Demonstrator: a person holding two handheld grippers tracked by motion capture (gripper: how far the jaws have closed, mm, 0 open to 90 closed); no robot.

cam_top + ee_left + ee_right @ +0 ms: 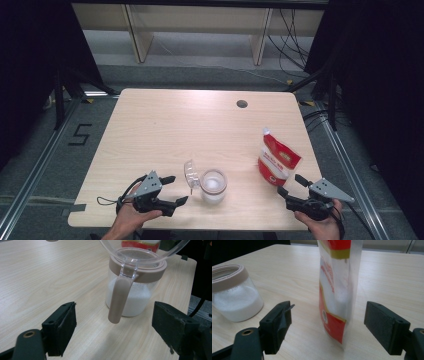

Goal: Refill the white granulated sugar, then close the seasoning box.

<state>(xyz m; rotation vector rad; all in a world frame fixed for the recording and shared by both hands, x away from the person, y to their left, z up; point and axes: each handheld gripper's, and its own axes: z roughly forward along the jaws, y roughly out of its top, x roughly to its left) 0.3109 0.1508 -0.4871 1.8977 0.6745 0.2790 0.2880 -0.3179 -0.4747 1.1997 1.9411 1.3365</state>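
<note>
In the high view, a clear jar (214, 185) with white powder inside is seen standing near the front edge of the bench (165, 130), with its see-through lid (190, 175) flipped up on its left side. The left tongs (177, 189) are held just beside the jar, spread apart, with nothing between them. A red and white pouch (276, 159) is stood upright to the right, and the right tongs (291, 184) are held just in front of it, also spread wide. In the left gripper view, the jar's brown handle (119, 299) is seen hanging down between the open jaws, not touched. In the right gripper view, the pouch is seen between the jaws, and the pads seem to be clear of it.
</note>
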